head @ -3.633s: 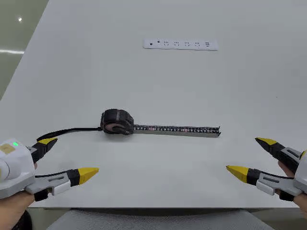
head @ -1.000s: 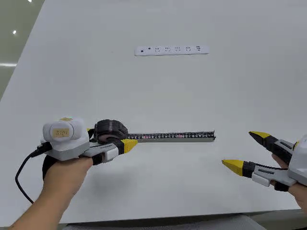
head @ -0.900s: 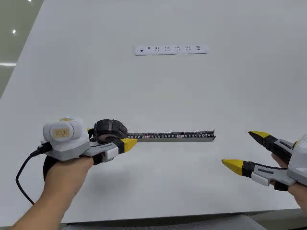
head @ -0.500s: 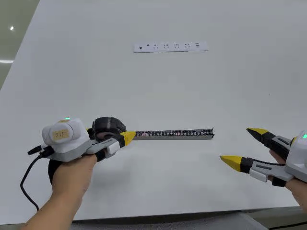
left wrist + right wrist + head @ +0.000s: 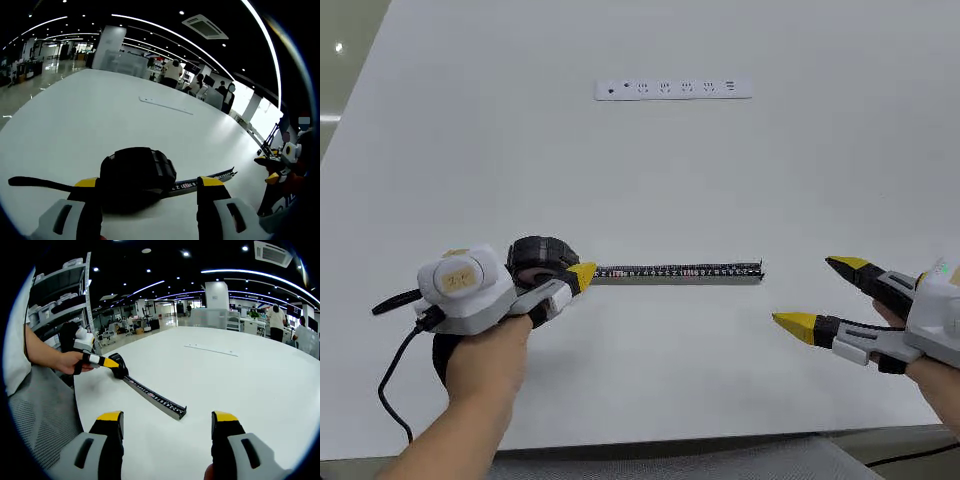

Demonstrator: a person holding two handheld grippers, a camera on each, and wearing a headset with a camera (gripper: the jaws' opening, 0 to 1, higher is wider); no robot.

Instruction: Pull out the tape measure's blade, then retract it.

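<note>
Head view: a wide white table (image 5: 670, 180) carries everything. Toward its far edge a long white power strip (image 5: 673, 89) lies flat, well apart from the rest.

Near the person's left side, the left gripper (image 5: 565, 268) is held in a hand (image 5: 485, 360) and is low over the table. Its jaws are spread wide and stand on either side of the tape measure (image 5: 540, 258). In the left gripper view the same gripper (image 5: 148, 182) has the dark case (image 5: 137, 172) between its yellow tips. The left tip is right against the case, and a narrow gap shows between the case and the right tip.

The right gripper (image 5: 807, 291) hovers at the person's right, its jaws likewise wide apart and holding nothing. It is near the free end of the blade but apart from it. In the right gripper view this gripper (image 5: 167, 417) points toward that end, which lies just ahead of the two tips.

The tape measure's case is on the table at the near left. The blade (image 5: 678, 271) is pulled out and runs flat along the table to the right, printed face up. In the right gripper view the blade (image 5: 152, 397) stretches from the case back toward the camera.

A thin black strap (image 5: 35, 183) trails from the case across the table to the left.
</note>
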